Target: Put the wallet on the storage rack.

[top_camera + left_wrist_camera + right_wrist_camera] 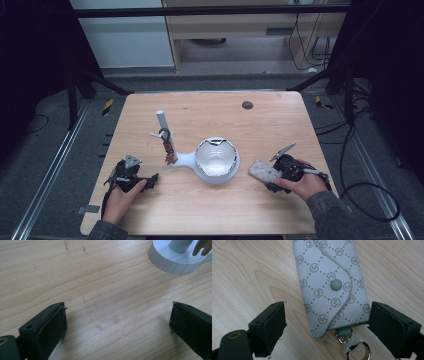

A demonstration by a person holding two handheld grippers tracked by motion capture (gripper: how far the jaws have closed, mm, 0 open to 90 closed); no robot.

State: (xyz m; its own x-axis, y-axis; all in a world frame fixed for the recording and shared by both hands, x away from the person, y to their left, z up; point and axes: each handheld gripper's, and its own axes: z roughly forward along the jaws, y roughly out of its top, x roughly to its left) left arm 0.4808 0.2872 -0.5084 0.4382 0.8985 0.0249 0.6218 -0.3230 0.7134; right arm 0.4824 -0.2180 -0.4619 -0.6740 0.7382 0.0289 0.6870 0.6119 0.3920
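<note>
A grey patterned key pouch [329, 285] with a snap button and a metal ring at its near end lies flat on the wooden table [270, 130]. My right gripper [327, 325] is open around its near end, one jaw on each side, the right jaw close against the pouch edge. In the high view the pouch [263, 171] lies just left of the right gripper [280, 172]. A white stand [200, 162] with a bowl-shaped dish and an upright post [163, 125] carrying hooks and a hanging item stands mid-table. My left gripper [145, 181] rests open on bare wood, left of the stand's base [175, 260].
A small dark round disc [247, 105] sits near the table's far edge. Metal frame rails run along both sides of the table. Cables trail on the floor at the right.
</note>
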